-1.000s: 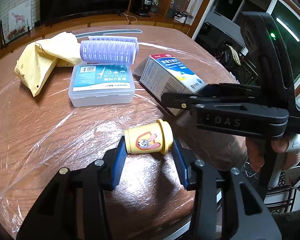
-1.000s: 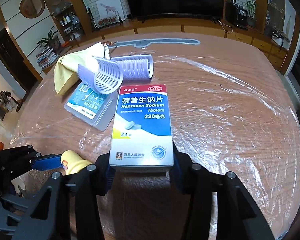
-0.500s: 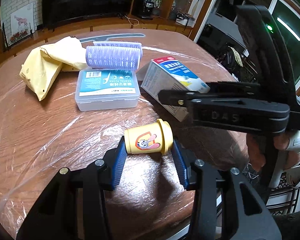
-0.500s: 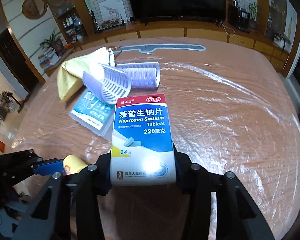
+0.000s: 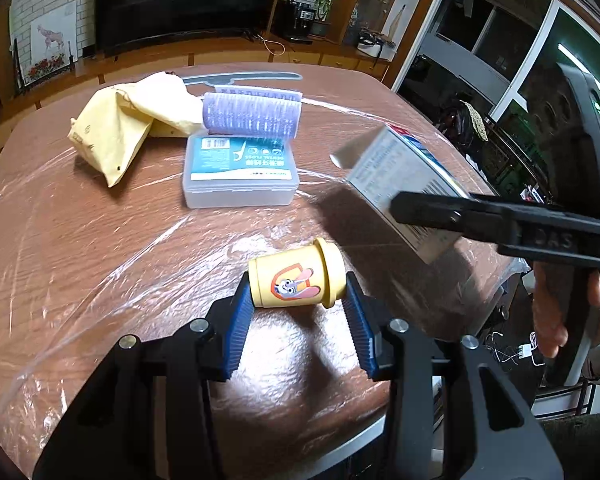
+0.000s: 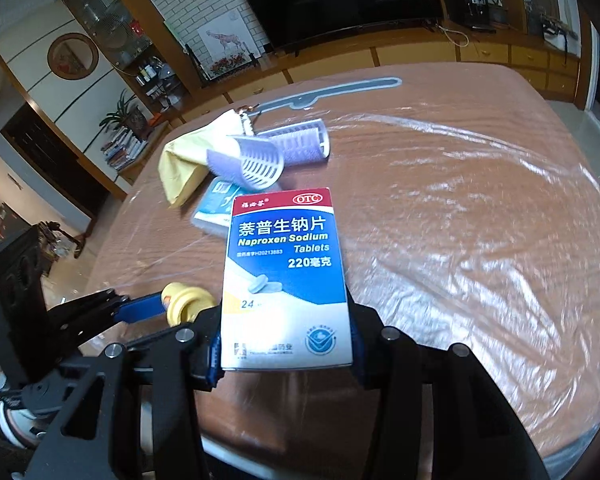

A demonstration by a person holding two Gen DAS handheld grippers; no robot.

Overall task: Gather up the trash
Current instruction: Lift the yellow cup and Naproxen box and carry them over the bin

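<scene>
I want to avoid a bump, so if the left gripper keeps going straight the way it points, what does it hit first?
Past the yellow cup it holds, the left gripper probably meets bare table first; the floss box lies further along that line. Depth is unclear.

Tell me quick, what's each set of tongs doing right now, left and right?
Left tongs: closed on the yellow toy cup, which lies on its side on the table.
Right tongs: closed on the medicine box, held clear of the table.

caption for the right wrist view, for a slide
Right gripper clamps a Naproxen Sodium tablet box above the plastic-covered table; left gripper grips a yellow toy cup.
</scene>
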